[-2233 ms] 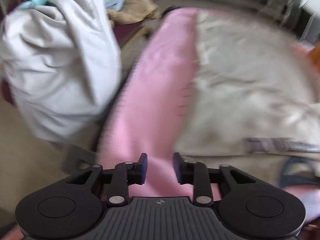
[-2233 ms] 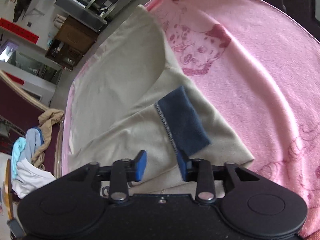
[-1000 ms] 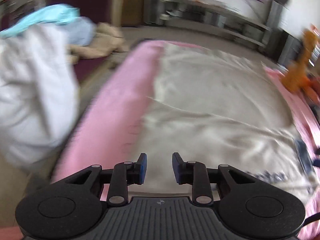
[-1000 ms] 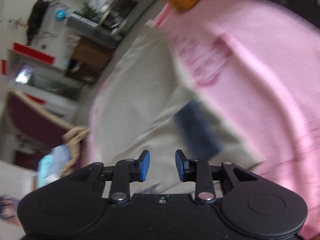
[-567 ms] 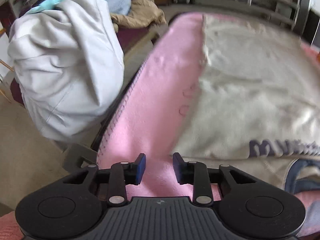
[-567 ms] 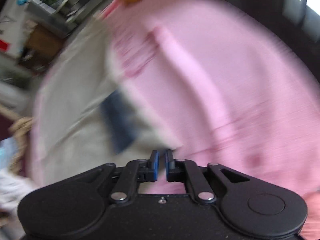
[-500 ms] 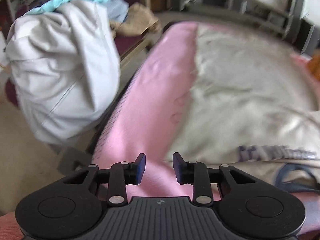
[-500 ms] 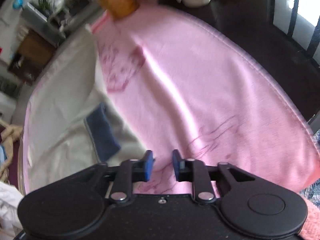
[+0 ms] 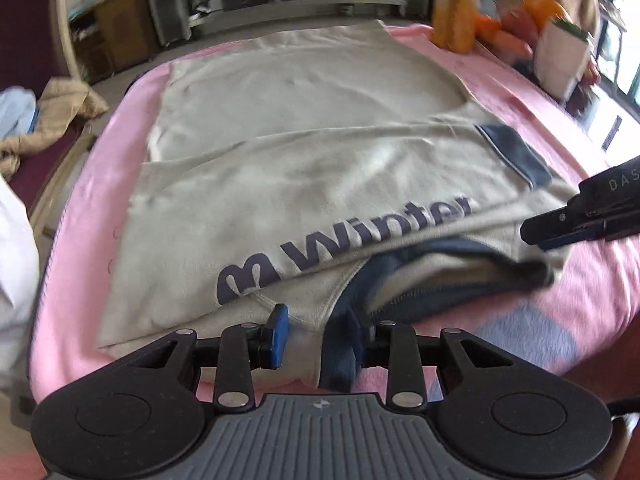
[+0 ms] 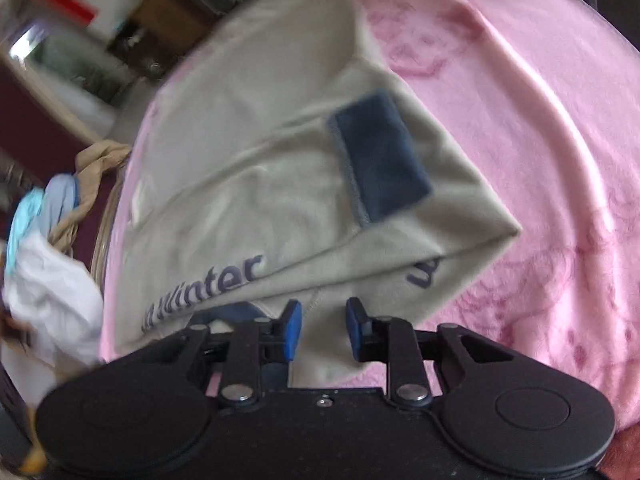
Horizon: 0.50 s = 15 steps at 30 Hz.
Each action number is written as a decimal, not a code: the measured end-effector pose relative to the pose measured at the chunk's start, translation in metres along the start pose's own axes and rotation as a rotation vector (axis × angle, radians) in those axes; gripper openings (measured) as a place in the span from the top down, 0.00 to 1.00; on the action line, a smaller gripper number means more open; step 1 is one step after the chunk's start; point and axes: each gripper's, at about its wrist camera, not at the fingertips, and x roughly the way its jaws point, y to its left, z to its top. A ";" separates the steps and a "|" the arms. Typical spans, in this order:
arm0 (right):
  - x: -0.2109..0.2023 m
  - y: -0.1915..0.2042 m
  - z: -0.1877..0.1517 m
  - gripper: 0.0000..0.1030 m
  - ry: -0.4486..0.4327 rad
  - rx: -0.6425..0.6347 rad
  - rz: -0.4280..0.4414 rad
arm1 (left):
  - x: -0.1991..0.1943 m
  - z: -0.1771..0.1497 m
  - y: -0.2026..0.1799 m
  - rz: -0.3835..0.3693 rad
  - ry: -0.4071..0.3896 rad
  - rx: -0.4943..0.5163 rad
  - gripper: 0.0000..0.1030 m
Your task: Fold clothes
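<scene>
A beige sweatshirt [image 9: 304, 168] with navy cuffs and the print "Winter" lies partly folded on a pink blanket [image 9: 92, 184]. A sleeve with a navy cuff [image 9: 516, 152] is folded across its chest. My left gripper [image 9: 318, 332] is open at the near edge, its fingers either side of the navy collar [image 9: 420, 268]. My right gripper [image 10: 323, 326] is open over the sweatshirt's [image 10: 248, 176] near right shoulder; it also shows at the right edge of the left wrist view [image 9: 532, 236]. The navy cuff [image 10: 380, 156] lies ahead of it.
A heap of other clothes [image 10: 52, 264], white, blue and tan, lies to the left of the blanket. Orange toys and a white pot [image 9: 560, 52] stand at the far right corner. Shelves and a cabinet [image 9: 120, 28] stand behind.
Both grippers have swung back to the sweatshirt's near edge. The left went from the blanket's left side to the collar. The right, nearly shut 0.6 s ago, has opened and sits over the shoulder.
</scene>
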 end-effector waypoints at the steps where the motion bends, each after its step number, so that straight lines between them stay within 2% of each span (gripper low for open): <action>1: -0.003 0.005 -0.006 0.77 0.019 -0.049 -0.015 | -0.001 -0.003 0.000 -0.013 0.011 0.006 0.71; 3: -0.008 0.010 -0.018 0.77 0.057 -0.131 -0.036 | -0.009 -0.010 0.000 -0.024 0.012 0.040 0.71; 6: -0.021 0.004 -0.031 0.77 0.068 -0.152 -0.033 | -0.020 -0.022 0.000 -0.034 0.021 0.079 0.71; 8: -0.031 -0.004 -0.034 0.77 0.057 -0.124 -0.009 | -0.028 -0.024 0.008 -0.057 0.010 0.033 0.71; 11: -0.049 -0.022 -0.023 0.76 0.005 0.004 0.077 | -0.048 -0.011 0.037 -0.105 -0.059 -0.103 0.71; 12: -0.057 -0.025 -0.015 0.76 -0.019 0.059 0.137 | -0.055 -0.004 0.046 -0.108 -0.088 -0.133 0.71; 15: -0.083 -0.022 0.016 0.76 -0.136 0.152 0.277 | -0.073 0.027 0.068 -0.070 -0.171 -0.165 0.71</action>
